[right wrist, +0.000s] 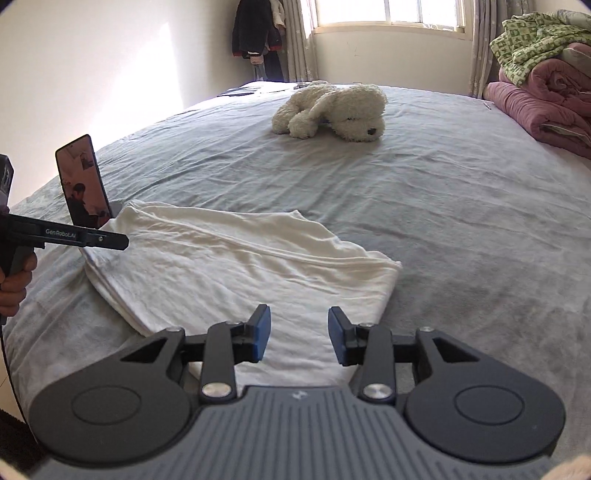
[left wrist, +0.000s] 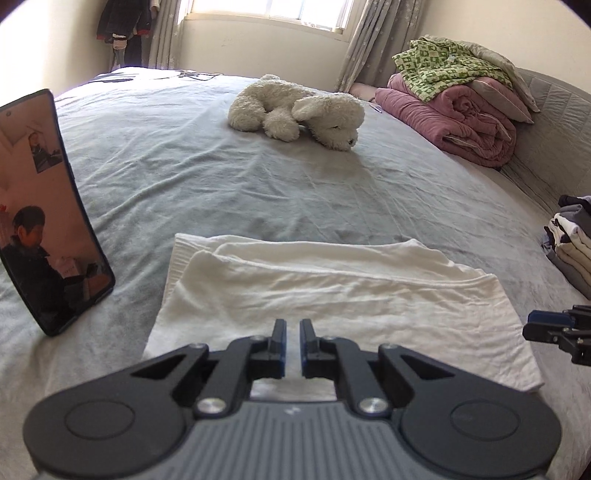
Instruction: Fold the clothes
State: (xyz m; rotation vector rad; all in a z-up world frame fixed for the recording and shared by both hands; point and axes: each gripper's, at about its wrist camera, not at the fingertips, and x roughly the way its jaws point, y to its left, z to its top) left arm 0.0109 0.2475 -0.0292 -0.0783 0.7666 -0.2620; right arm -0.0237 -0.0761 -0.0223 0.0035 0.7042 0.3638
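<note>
Grey bedsheet (left wrist: 207,177) fills both my views, with the folded white garment (left wrist: 332,295) lying flat near its front edge (phone (left wrist: 48,206) propped just left). My left claw (left wrist: 293,325) hovers nearly closed, empty; my right claw (right wrist: 300,334) stands open, gripping nothing.

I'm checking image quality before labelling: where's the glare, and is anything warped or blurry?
Left wrist view: window blown out, bed edges bowed by fisheye, white garment sharp. Right wrist view: sunlit wall overexposed, stuffed dog clear, corners vignetted.
</note>
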